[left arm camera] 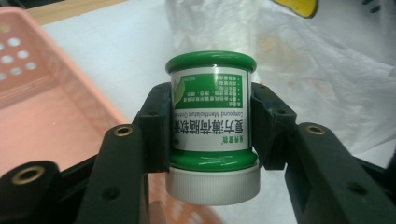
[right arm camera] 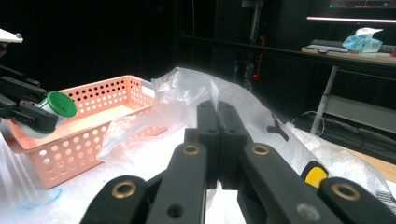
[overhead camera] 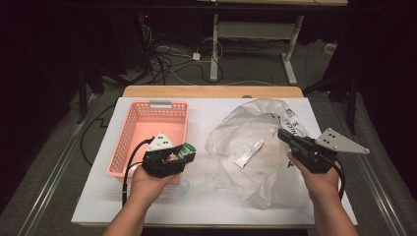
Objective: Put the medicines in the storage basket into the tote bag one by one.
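Observation:
My left gripper [overhead camera: 183,153] is shut on a small green jar [left arm camera: 211,116] with a white cap and a white printed label; the jar lies sideways between the pads, its white cap toward my hand. It hovers just beside the right wall of the pink basket [overhead camera: 129,142]. In the right gripper view the jar [right arm camera: 58,106] and the basket [right arm camera: 100,116] appear at the left. My right gripper [overhead camera: 284,133] is shut, its tips resting at the edge of a crumpled clear plastic bag [overhead camera: 255,147]. A small white tube [overhead camera: 249,153] lies inside the bag.
The white table cover [overhead camera: 206,201] spans a wooden tabletop [overhead camera: 211,91]. The pink basket's floor is bare. Beyond the table stand desk legs [overhead camera: 214,49] and tangled cables [overhead camera: 162,59] on the floor. A yellow item [right arm camera: 314,176] shows in the bag near my right jaws.

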`<state>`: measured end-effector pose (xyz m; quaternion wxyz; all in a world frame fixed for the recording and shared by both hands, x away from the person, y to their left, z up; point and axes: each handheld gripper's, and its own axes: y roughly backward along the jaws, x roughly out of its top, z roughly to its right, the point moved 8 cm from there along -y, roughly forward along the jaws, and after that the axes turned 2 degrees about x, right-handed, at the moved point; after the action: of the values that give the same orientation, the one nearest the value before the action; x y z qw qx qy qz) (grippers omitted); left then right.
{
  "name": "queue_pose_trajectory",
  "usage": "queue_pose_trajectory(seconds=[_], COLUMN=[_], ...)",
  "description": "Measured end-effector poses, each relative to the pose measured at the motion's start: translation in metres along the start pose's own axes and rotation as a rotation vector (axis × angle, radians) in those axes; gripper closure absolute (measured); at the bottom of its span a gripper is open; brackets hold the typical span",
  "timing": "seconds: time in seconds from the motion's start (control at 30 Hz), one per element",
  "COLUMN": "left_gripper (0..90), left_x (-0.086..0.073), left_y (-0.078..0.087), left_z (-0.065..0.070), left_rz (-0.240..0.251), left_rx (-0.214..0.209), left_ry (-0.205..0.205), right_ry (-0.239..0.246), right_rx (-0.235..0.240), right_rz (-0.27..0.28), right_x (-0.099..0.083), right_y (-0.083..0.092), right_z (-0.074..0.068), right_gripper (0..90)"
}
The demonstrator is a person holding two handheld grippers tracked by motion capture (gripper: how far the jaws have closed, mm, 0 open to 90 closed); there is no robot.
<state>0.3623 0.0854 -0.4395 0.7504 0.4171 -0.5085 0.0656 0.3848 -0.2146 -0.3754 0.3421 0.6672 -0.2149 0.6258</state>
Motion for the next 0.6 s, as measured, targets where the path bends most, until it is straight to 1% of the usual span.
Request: queue_pose_trajectory(seconds=[0.23,0.33,0.4,0.5,0.6], left_gripper=[53.7,53.7,53.7,53.7,53.7], left_x=[0.005,0.008,0.012,0.017,0.022], left_y=[-0.014,-0.024,-0.032,-0.044,-0.057], left_z=[0.025,0.037,0.045,0.057,0.068], left_rz=[-0.006,-0.020,-0.017,-0.024,-0.024], left_rx=[-0.038,-0.054,-0.068,-0.091,-0.111], left_ry=[-0.043,-0.073,-0.081,-0.104,-0.115], right_ry=[0.003,0.008,0.011,0.011,0.012], right_rx=[0.008,0.010,0.011,0.011,0.011], right_rz=[-0.003,-0.005,-0.006,-0.005,-0.005], right_x=[0.000,0.000,0.000,0.000,0.000], right_y=[-0.002,-0.002,-0.003,-0.004,-0.004], right_z=[-0.004,-0.005,-0.006,-0.006,-0.006], right_gripper=[90.0,90.0,90.0,90.0,90.0])
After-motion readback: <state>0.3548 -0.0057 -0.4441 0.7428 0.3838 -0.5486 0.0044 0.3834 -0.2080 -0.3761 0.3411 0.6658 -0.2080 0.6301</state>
